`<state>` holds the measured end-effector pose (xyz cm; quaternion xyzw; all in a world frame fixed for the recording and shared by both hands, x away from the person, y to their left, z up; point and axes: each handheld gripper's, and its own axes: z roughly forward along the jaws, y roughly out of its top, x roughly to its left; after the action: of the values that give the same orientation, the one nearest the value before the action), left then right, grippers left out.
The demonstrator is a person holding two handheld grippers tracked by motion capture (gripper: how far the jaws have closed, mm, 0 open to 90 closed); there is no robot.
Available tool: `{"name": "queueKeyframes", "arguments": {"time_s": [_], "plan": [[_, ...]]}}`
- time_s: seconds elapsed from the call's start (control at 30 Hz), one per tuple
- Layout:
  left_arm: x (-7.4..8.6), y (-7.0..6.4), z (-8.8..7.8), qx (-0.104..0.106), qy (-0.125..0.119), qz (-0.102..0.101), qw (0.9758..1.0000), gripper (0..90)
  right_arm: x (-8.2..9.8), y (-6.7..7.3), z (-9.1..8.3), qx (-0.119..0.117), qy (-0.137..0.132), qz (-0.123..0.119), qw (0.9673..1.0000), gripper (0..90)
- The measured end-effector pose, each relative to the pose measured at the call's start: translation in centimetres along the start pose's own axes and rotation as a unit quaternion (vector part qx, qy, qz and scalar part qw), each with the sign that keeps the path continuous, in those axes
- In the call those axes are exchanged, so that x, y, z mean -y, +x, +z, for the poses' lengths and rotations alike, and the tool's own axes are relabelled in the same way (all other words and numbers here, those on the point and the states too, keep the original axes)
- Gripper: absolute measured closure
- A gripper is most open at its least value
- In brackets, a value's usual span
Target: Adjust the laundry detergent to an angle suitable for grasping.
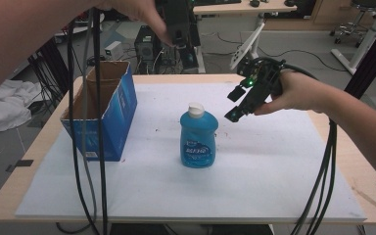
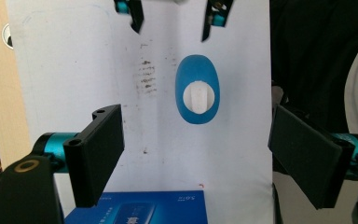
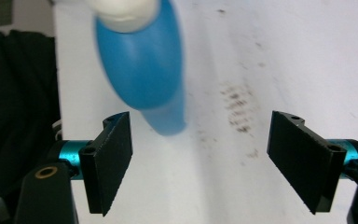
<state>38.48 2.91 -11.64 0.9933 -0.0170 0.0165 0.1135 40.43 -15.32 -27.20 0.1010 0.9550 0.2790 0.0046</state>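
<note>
Standing upright mid-mat, the blue bottle [image 1: 199,138] is blurred and cut off in the right gripper view, while the right gripper [image 1: 235,104] and left gripper [image 2: 196,149] are held open, empty.

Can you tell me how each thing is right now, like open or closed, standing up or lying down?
Blue bottle: standing upright on the white mat, white cap on, nothing touching it.
Blue box: upright, top open, left of the bottle.
Left hand-held gripper: open, held high above the bottle, empty.
Right hand-held gripper: open, empty, in the air to the right of the bottle.
White mat: flat, with some dark smudges.
</note>
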Motion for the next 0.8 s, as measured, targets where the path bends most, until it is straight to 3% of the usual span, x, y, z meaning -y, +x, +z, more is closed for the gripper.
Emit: {"name": "queueKeyframes", "arguments": {"time_s": [0.17,0.23,0.37,0.5,0.53,0.67,0.8], "plan": [[0.1,0.0,0.0,-0.001,-0.001,-0.001,1.0,18.4,0.7,-1.4,-1.8,0.038,0.008,0.052,0.9979,21.6],[0.1,0.0,0.0,-0.001,-0.001,-0.002,1.0,18.4,1.1,-2.0,-2.5,0.054,0.012,0.081,0.9952,21.6],[0.1,0.1,0.0,-0.001,0.001,-0.001,1.0,18.4,1.7,-3.1,-3.6,0.083,0.03,0.127,0.988,21.6],[0.1,0.1,0.0,-0.001,0.0,-0.002,1.0,18.4,2.2,-3.9,-4.8,0.116,0.041,0.17,0.9778,21.6],[0.1,0.1,0.0,-0.001,0.0,-0.003,1.0,18.4,2.3,-4.0,-5.0,0.118,0.04,0.174,0.9768,21.6],[0.1,0.1,0.1,-0.001,0.001,-0.002,1.0,18.4,2.9,-4.7,-6.2,0.142,0.046,0.208,0.9665,21.6],[0.1,0.2,0.1,-0.002,0.003,-0.001,1.0,18.4,3.5,-5.2,-7.0,0.152,0.054,0.225,0.961,21.6]]}}
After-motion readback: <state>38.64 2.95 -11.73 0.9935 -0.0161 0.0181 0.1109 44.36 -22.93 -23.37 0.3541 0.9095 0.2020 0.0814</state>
